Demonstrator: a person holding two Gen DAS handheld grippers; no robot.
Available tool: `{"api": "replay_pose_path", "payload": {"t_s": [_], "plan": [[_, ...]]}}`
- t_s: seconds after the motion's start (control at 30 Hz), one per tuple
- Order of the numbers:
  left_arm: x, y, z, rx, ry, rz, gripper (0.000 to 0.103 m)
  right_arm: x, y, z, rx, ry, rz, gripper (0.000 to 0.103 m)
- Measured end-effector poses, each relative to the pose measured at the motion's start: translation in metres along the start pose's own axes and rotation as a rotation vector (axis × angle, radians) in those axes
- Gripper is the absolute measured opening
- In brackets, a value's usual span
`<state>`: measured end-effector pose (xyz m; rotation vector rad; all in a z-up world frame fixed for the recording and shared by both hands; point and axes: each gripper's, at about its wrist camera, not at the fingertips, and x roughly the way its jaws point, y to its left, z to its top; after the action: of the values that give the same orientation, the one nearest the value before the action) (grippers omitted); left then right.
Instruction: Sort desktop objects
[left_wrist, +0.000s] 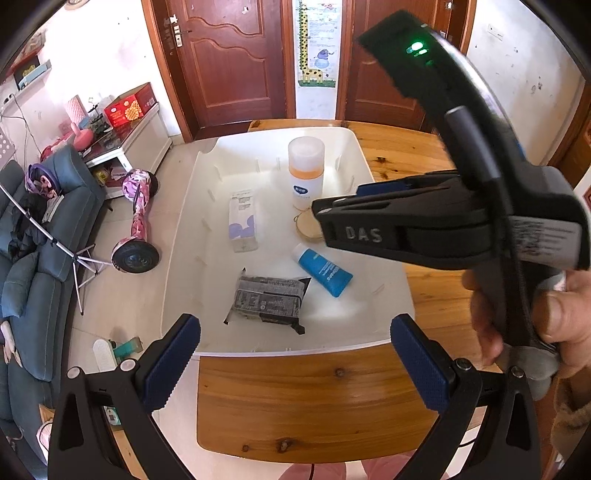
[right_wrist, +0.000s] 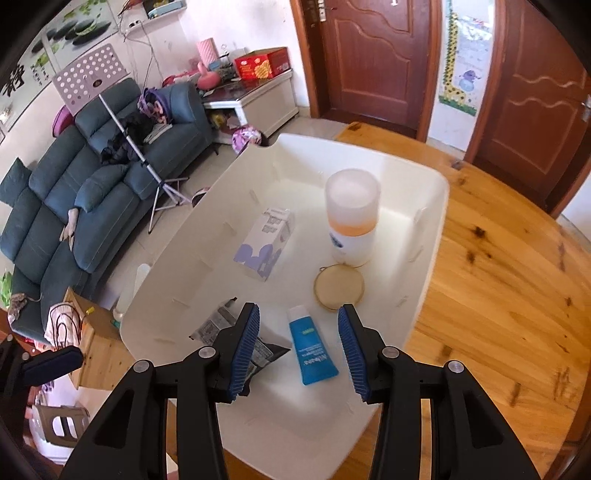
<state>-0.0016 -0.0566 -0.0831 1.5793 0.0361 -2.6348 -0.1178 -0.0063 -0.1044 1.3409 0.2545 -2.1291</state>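
Observation:
A white bin (left_wrist: 207, 206) (right_wrist: 436, 236) sits on the wooden table (left_wrist: 306, 398) (right_wrist: 509, 280). In it stand a white-and-orange bottle (left_wrist: 306, 171) (right_wrist: 352, 216), a white-and-purple box (left_wrist: 242, 221) (right_wrist: 266, 245), a round wooden disc (left_wrist: 306, 226) (right_wrist: 338, 287), a blue tube (left_wrist: 325, 270) (right_wrist: 310, 349) and a grey-black packet (left_wrist: 267, 299) (right_wrist: 221, 323). My left gripper (left_wrist: 295, 365) is open and empty over the table's near edge. My right gripper (right_wrist: 299, 350) is open above the bin, its fingers either side of the blue tube; it also shows in the left wrist view (left_wrist: 325, 218).
A blue sofa (right_wrist: 92, 192) and a tripod stand (right_wrist: 147, 162) are left of the table. A pink hoverboard (left_wrist: 136, 218) lies on the floor. Two wooden doors (left_wrist: 229, 59) stand behind. A low cabinet (right_wrist: 255, 99) holds a red box.

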Motion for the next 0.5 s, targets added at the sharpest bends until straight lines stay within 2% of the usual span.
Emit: {"api": "replay_pose_path", "payload": {"t_s": [0.5], "plan": [[-0.014, -0.042, 0.015, 0.048, -0.034, -0.024, 0.103, -0.062, -0.041, -0.018, 0.088, -0.082, -0.039, 0.044]]}}
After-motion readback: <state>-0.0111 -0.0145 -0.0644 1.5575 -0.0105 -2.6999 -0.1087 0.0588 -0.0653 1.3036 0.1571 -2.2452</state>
